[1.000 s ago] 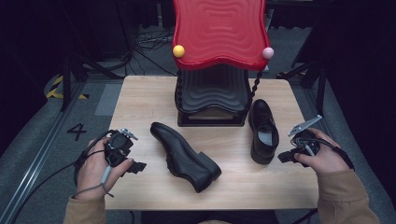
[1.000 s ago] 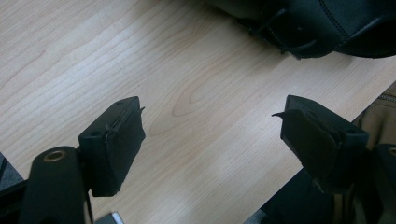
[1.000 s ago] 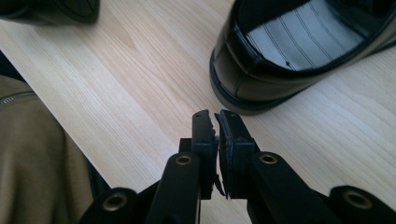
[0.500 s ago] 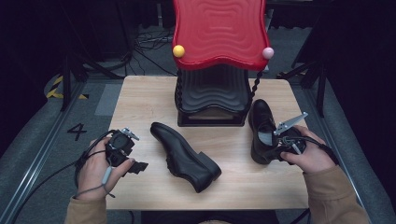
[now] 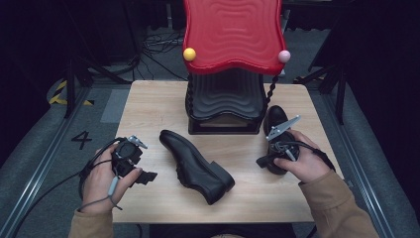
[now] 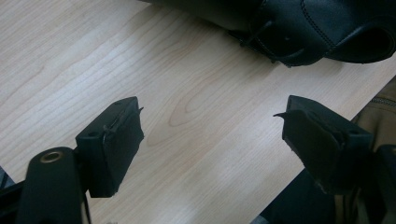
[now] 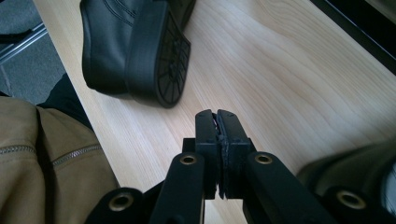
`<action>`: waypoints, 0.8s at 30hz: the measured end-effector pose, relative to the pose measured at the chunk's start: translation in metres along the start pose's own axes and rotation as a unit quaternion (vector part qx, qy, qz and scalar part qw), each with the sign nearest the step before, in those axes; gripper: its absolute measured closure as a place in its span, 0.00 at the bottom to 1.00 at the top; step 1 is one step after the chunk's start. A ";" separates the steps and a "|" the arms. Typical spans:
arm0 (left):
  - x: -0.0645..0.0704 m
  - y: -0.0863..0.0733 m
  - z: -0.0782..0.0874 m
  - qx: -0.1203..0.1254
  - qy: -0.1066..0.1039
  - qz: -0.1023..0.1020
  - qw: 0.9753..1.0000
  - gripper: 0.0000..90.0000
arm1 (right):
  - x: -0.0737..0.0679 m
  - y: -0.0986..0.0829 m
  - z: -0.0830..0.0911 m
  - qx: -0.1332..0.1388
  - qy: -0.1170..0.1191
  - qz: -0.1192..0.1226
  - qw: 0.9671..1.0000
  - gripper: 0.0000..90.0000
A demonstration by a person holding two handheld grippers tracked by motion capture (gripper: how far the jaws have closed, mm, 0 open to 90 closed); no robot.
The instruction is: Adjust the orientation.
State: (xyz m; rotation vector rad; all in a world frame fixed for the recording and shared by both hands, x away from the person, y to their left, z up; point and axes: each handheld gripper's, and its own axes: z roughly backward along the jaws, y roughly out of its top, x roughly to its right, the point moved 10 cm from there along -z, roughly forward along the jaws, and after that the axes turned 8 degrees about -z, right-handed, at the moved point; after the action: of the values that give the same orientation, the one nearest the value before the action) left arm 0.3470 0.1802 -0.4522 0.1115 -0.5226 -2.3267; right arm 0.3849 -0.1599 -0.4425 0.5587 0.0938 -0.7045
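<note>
A black leather shoe (image 5: 195,166) lies on its side across the middle of the wooden table (image 5: 148,109), its heel (image 7: 154,51) facing my right gripper. A second black shoe (image 5: 275,118) stands at the right with its toe pointing away. My right gripper (image 5: 262,161) is held over this shoe's heel end and points toward the middle shoe; its jaws (image 7: 217,114) are shut with nothing in them. My left gripper (image 5: 144,177) rests at the table's front left. It is open (image 6: 210,121) over bare wood, and the middle shoe (image 6: 317,32) lies just beyond it.
A black ribbed stand (image 5: 225,101) with a wavy red top (image 5: 233,34) rises at the back centre, with a yellow ball (image 5: 189,54) and a pink ball (image 5: 284,56) at its corners. Tan sleeves (image 7: 46,154) come in over the front edge. Cables trail off the table's left.
My right gripper has moved left from the table's right edge, over the right shoe's heel end and toward the middle shoe. The left gripper and both shoes stay put.
</note>
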 end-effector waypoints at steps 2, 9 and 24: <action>0.000 0.000 0.000 0.000 0.000 0.000 1.000 0.23 | -0.005 0.004 -0.006 -0.004 0.003 0.004 1.000 0.98; -0.001 0.000 0.000 0.000 0.002 -0.001 1.000 0.23 | -0.022 0.015 -0.024 -0.015 0.018 0.022 0.999 0.99; 0.000 0.000 0.001 -0.001 0.001 -0.003 1.000 0.23 | -0.057 0.027 -0.066 -0.041 0.041 0.062 0.996 1.00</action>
State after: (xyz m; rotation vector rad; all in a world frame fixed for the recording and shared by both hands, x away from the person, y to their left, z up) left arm 0.3467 0.1808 -0.4518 0.1134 -0.5202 -2.3321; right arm 0.3654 -0.0762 -0.4711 0.5102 0.1638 -0.5548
